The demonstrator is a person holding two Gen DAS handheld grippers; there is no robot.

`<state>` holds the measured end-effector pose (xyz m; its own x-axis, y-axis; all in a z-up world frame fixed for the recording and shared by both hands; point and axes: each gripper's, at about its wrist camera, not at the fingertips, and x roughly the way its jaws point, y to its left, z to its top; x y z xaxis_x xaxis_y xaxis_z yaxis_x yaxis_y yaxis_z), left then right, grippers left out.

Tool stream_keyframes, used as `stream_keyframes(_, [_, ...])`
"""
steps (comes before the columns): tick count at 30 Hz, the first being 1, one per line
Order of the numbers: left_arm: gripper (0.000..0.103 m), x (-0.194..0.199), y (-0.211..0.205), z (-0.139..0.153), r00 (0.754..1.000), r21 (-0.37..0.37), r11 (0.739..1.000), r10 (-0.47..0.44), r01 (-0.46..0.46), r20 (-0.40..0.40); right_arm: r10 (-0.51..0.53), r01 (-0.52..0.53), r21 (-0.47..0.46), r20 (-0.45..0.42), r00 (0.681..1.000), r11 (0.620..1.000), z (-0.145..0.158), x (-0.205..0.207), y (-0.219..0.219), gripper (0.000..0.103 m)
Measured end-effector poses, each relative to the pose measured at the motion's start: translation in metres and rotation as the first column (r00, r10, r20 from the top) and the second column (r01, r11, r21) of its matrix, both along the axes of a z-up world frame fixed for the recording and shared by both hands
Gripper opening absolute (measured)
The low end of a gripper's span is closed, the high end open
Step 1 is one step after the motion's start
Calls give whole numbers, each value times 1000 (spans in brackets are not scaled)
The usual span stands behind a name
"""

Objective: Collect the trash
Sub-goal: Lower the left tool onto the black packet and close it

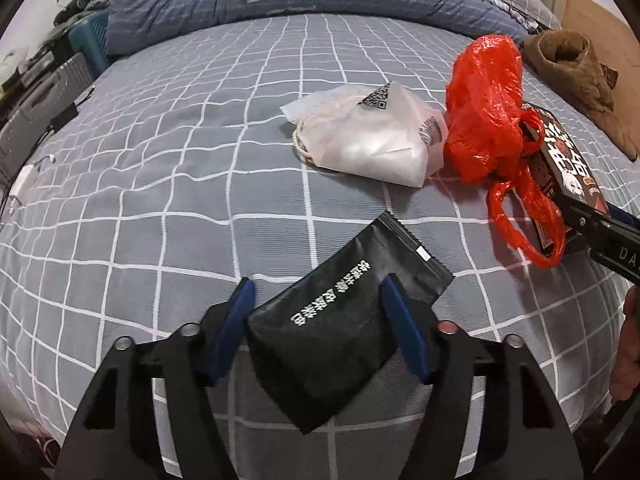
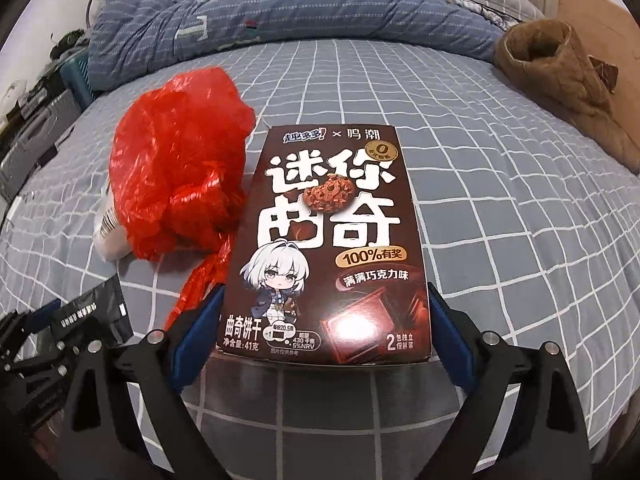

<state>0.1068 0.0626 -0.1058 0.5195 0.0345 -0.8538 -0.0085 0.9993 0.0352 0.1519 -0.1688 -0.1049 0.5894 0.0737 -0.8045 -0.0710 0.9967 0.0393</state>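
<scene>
On the checked bed, the left hand-held gripper straddles a black pouch, printing unreadable, grip unclear. The right hand-held gripper flanks a brown cookie box reading "100%", contact unclear. A red bag at ten o'clock hides a white bag.

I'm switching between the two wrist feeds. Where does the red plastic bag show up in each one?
Left wrist: the red plastic bag sits right of centre in the upper half, between the white paper bag and the cookie box.
Right wrist: the red plastic bag is left of centre, against the cookie box's left edge.
Shared landmark: the brown fleece garment, upper right in both.
</scene>
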Motion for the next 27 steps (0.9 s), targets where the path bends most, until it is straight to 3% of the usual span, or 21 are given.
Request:
stream_keyframes(5, [55,-2,-2,5,1000,35,999,-21,20,12,11,-11,-16,-2,1000,1000,0,-3,3,88])
stream_keyframes(8, [80,-2,-8,10,996,60,995,-85,84,16,6,-6,12,-7,1000,1000,1,-3,0,88])
stream_keyframes(15, [89,3,-3,22,977,29,977,-211,211,13,-5,5,21,-9,1000,1000,4,-4,-7,88])
stream_keyframes(22, [89,-4,-23,7,936,62,934,-350,353,-42,-16,16,19,-13,1000,1000,5,-3,-8,88])
stream_keyframes(25, [88,-2,-26,-3,935,82,932,-349,354,-65,-15,15,20,-14,1000,1000,5,-3,-7,88])
stream_keyframes(27, [81,-1,-23,-5,938,70,937,-338,343,-69,-11,11,18,-14,1000,1000,5,-3,-6,88])
